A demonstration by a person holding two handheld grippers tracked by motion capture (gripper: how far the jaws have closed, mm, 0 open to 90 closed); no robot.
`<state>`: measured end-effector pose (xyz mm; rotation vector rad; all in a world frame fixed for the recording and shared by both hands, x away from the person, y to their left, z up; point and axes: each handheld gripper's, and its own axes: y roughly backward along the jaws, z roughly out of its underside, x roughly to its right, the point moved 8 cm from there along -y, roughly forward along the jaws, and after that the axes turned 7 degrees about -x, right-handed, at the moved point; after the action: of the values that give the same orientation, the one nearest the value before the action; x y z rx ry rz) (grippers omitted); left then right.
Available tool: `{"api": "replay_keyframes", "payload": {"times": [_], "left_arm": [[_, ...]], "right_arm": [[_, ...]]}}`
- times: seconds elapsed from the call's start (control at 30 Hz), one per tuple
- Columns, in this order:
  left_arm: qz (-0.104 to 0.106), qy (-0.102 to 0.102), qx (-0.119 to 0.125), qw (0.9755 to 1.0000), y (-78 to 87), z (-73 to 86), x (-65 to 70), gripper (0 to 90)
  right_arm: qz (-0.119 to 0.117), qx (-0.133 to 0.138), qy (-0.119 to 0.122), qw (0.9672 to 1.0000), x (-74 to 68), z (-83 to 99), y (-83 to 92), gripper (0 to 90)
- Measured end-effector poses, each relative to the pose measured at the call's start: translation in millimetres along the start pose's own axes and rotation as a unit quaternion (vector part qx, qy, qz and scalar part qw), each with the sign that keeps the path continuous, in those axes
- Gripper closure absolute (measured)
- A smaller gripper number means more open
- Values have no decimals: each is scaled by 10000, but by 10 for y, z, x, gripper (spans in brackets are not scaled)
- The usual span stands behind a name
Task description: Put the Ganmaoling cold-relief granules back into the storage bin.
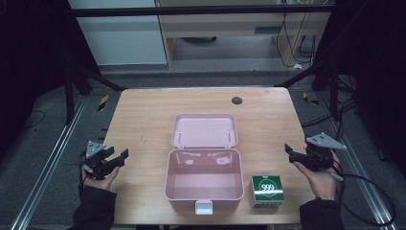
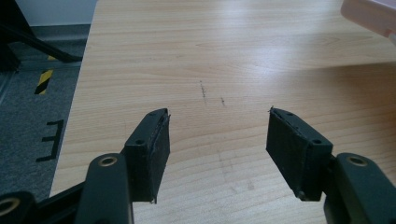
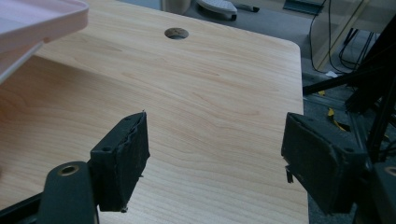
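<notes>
The pink storage box (image 1: 203,179) stands open in the middle of the wooden table (image 1: 143,115), its lid (image 1: 205,130) laid back. Just beside its right wall sits a small green box (image 1: 268,189) (marked 999), probably the thing to put in. The left gripper (image 1: 114,159) and right gripper (image 1: 289,151) both wait released, holding nothing. The right one should grasp the green box by its sides and lift it clear over the wall. Only a round hole (image 1: 237,100) lies farther back.

An open box (image 1: 203,179) is seen at the lower middle of the high view, on the desk (image 1: 143,120), with its lid (image 1: 205,130) laid back just above it. A carton (image 1: 268,190) is placed just right of the box, at the lower right. A hole (image 1: 236,100) is set in the desk above the lid. The left tongs (image 1: 117,158) are held at the desk's lower-left edge, the right tongs (image 1: 293,152) at its right edge, both well apart from the box.
</notes>
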<state>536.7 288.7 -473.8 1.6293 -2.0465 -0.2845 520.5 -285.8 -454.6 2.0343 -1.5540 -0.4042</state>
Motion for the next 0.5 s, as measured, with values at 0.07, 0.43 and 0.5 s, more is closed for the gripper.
{"api": "replay_keyframes", "payload": {"times": [0.07,0.43,0.5], "left_arm": [[14,-13,-34,10000,-1,5,7,393],[-1,-222,-309,9993,-53,94,75,388],[-9,-205,-300,9993,-52,95,70,386]], "right_arm": [[-98,28,19,9999,-8,-23,24,221],[-554,-104,470,9973,-146,-180,181,205],[-612,-109,503,9968,-160,-199,195,201]]}}
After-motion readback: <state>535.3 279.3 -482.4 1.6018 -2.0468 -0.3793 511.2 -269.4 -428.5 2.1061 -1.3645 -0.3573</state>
